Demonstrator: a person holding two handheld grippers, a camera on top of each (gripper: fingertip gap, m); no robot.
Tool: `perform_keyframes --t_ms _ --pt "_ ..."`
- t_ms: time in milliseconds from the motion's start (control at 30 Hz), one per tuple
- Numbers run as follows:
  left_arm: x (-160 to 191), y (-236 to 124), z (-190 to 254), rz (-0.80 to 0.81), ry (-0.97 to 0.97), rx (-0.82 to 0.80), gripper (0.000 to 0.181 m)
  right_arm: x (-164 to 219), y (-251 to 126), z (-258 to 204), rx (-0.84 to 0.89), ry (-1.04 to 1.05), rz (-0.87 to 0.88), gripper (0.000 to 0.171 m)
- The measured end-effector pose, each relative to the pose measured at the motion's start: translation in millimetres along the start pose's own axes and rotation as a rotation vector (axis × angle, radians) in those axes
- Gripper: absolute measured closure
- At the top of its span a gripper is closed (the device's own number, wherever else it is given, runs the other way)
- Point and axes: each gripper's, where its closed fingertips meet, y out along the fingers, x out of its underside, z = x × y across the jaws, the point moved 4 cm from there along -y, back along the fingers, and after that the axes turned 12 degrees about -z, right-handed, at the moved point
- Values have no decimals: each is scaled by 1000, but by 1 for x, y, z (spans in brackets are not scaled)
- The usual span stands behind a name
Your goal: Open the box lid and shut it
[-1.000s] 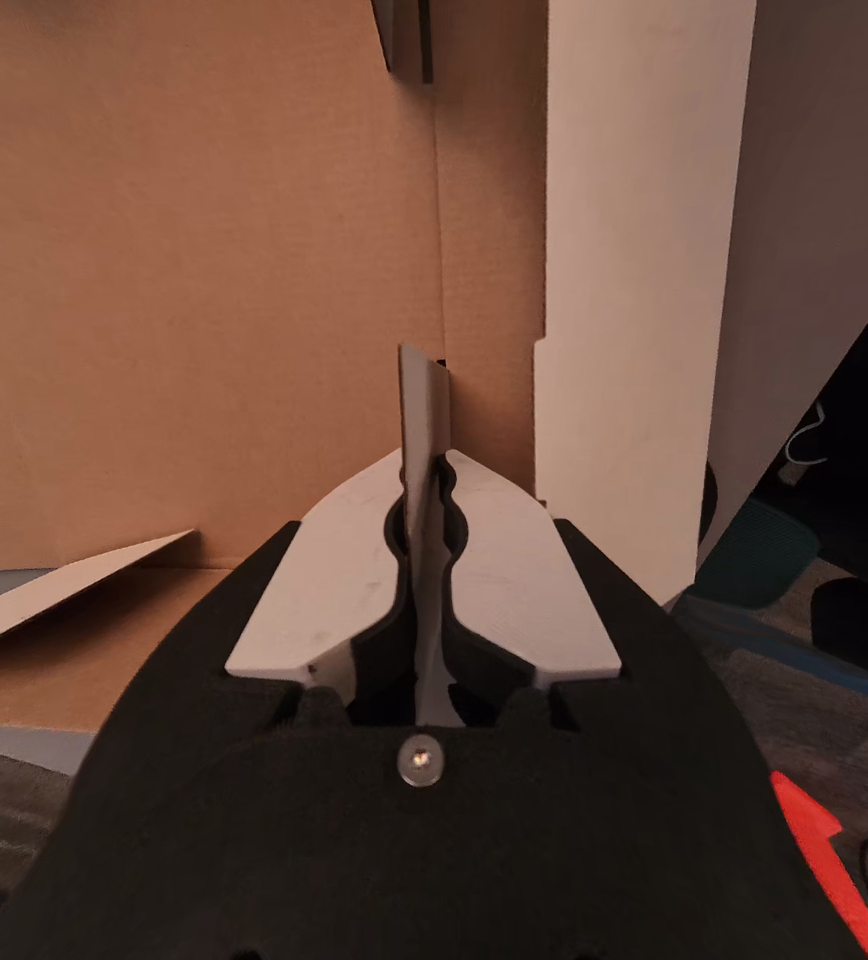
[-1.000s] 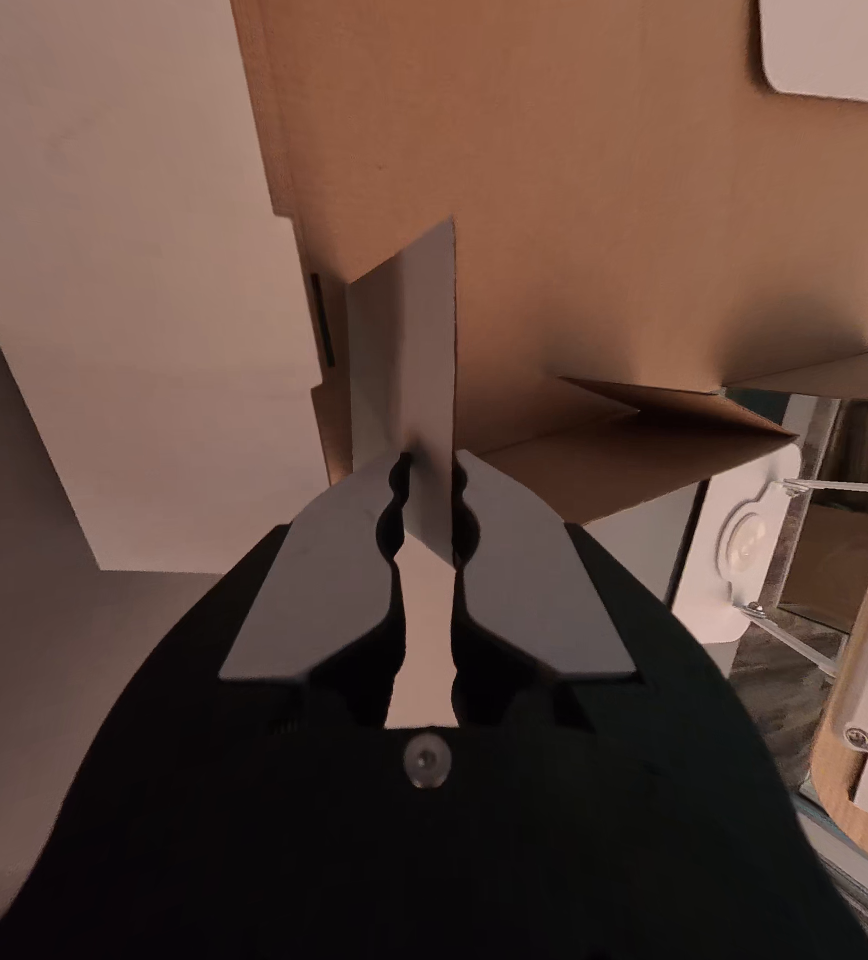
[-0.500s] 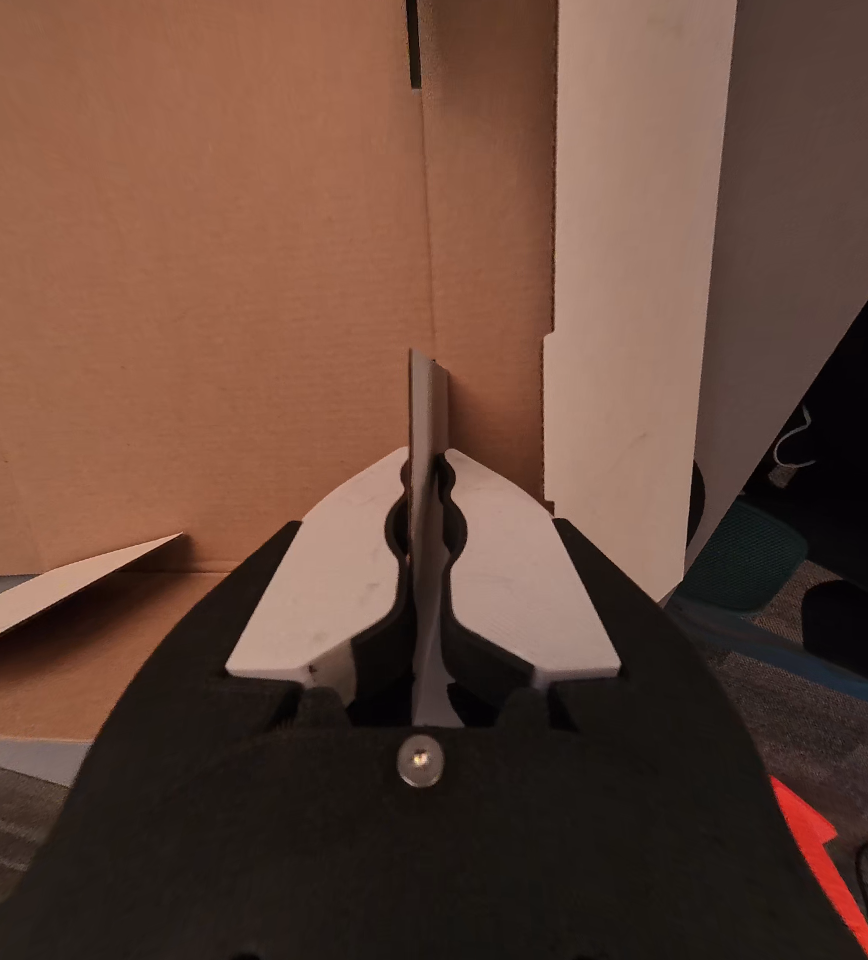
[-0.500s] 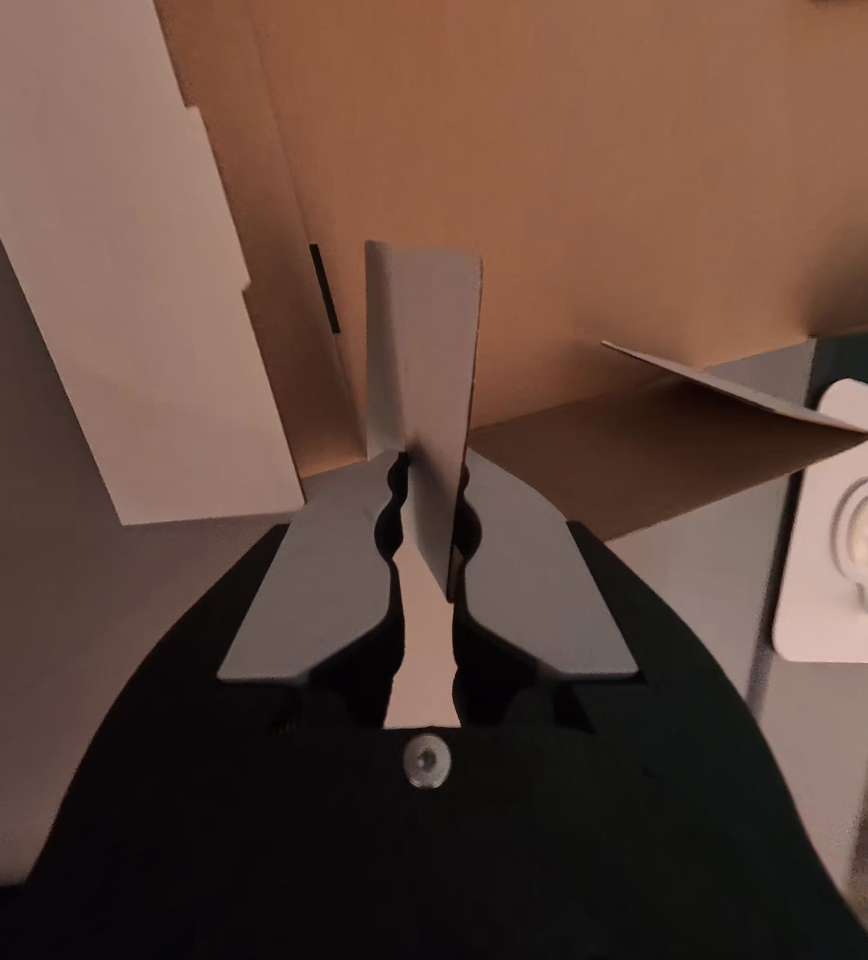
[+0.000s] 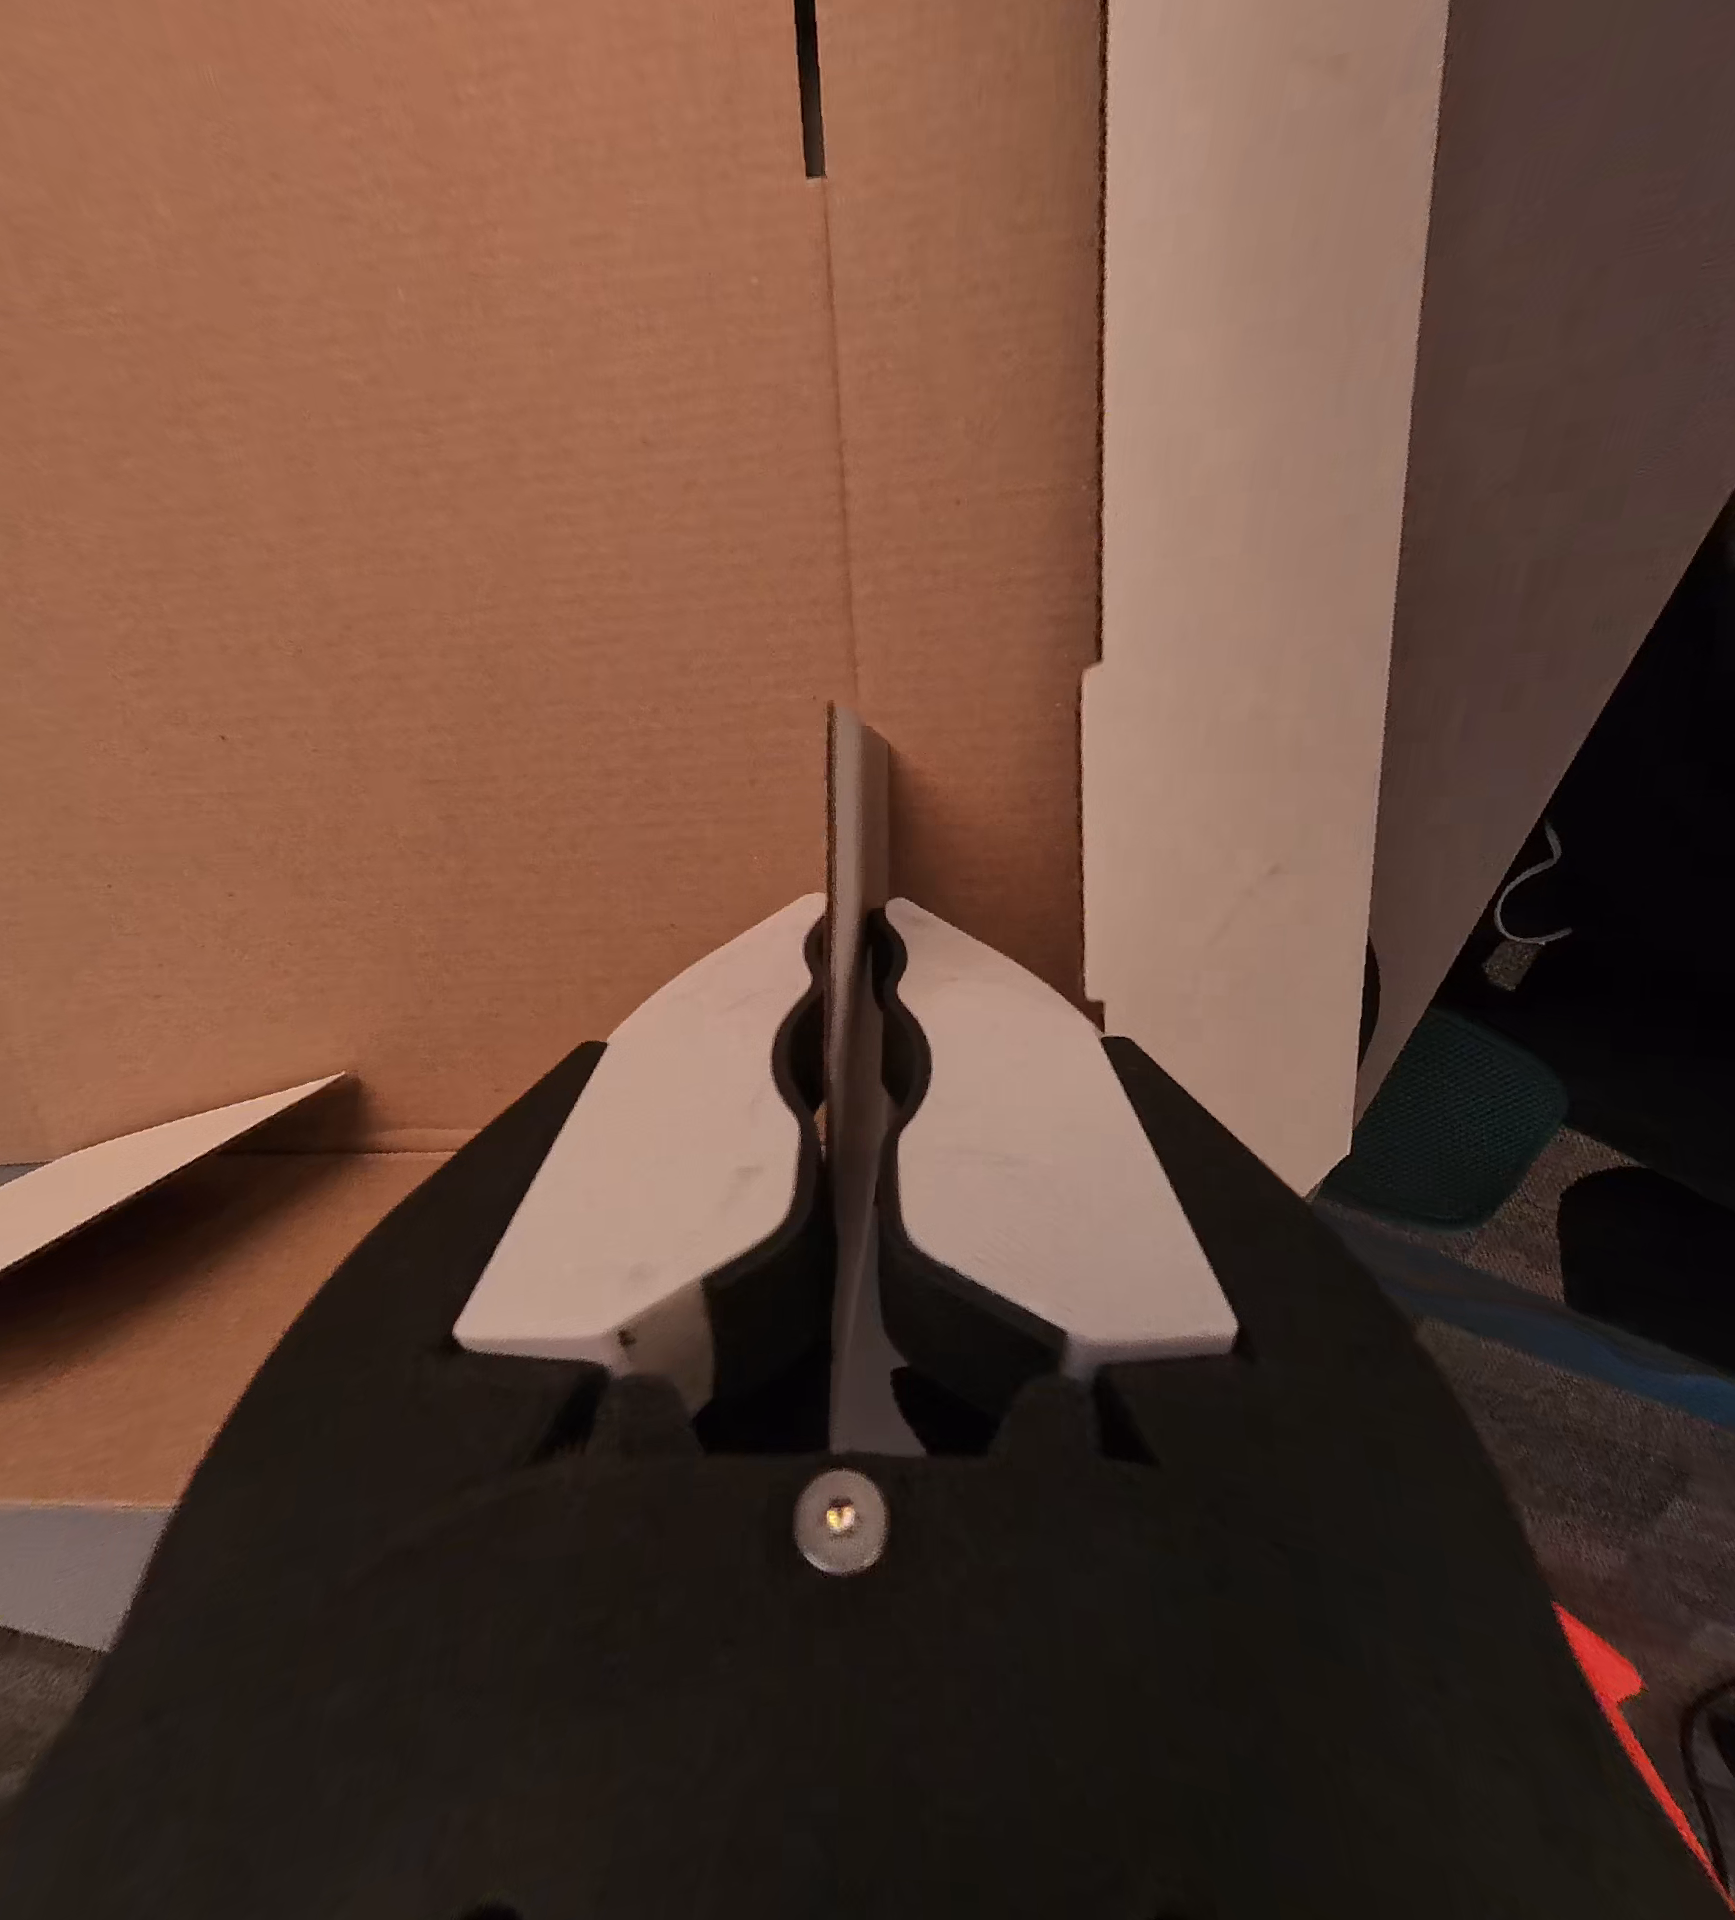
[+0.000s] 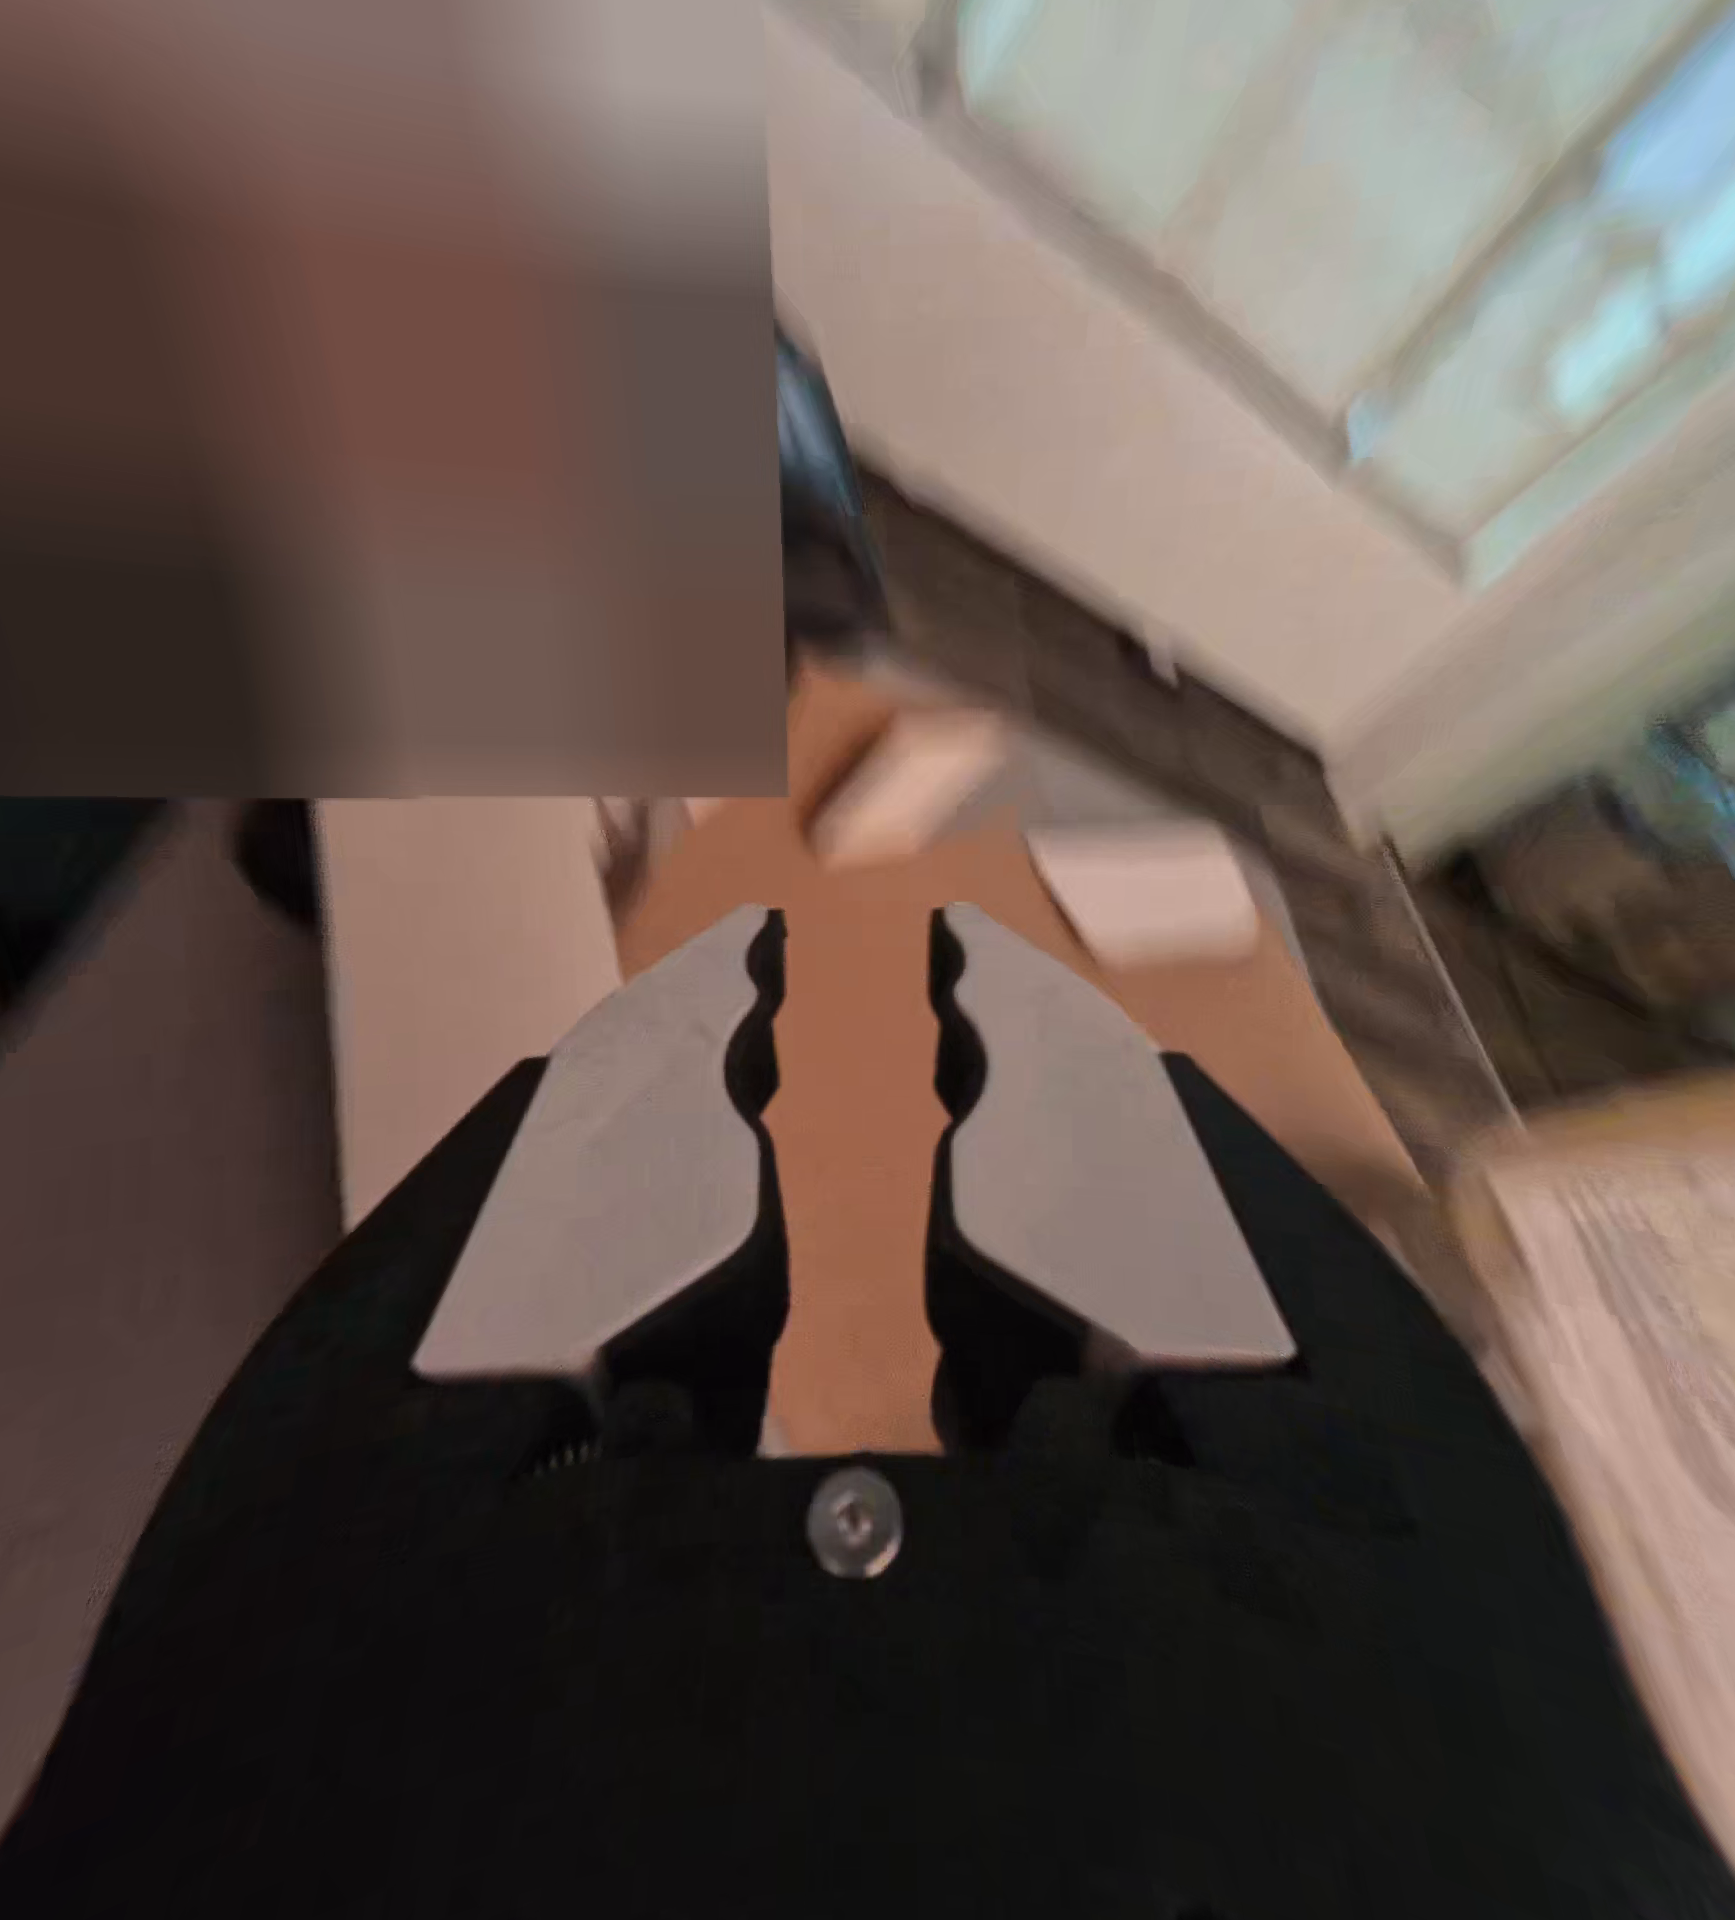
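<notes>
Between the left hand-held gripper (image 5: pixel 855 920) fingers stands the box flap (image 5: pixel 858 821), pinched.

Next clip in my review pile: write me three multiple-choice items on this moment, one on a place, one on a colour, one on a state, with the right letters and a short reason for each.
1. Where is the thin card flap that the left tongs hold?
A. between the two fingers, edge-on
B. lying loose on the floor
C. draped over one finger

2. What colour is the big upright lid panel behind the left tongs?
A. blue
B. brown
C. green

3. How do the right tongs stand?
A. shut on a flap
B. shut on nothing
C. open, holding nothing

Key: 1 A, the flap runs up the slot between the closed fingers; 2 B, it is plain brown cardboard; 3 C, a clear gap shows brown card behind the fingers.
</notes>
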Motion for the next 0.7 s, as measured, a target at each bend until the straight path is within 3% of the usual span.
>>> perform_keyframes --t_ms 33,100,200,333,400,433,500,600,700 --pt "0 -1 0 6 -1 -4 179 -17 18 -12 -70 23 126 148" --pt "1 -2 0 23 -9 -9 179 -14 64 -26 -187 72 91 135" --pt "3 -4 -1 54 -18 -21 178 -3 113 -30 -229 72 61 138" --pt "3 -6 0 76 -24 -16 178 5 150 -47 -389 105 -45 140" --pt "3 -7 1 94 -19 -21 178 8 161 -53 -432 110 -85 151" --pt "2 -7 2 109 -19 -25 178 11 164 -55 -457 108 -105 167" --pt "1 -11 -1 147 -33 -75 175 11 166 -54 -478 151 -89 168" --pt "7 -38 -14 260 -107 -270 141 17 167 -51 -518 219 -94 169" --pt "26 -85 -19 538 -282 -357 107 22 167 -51 -519 219 -107 169"
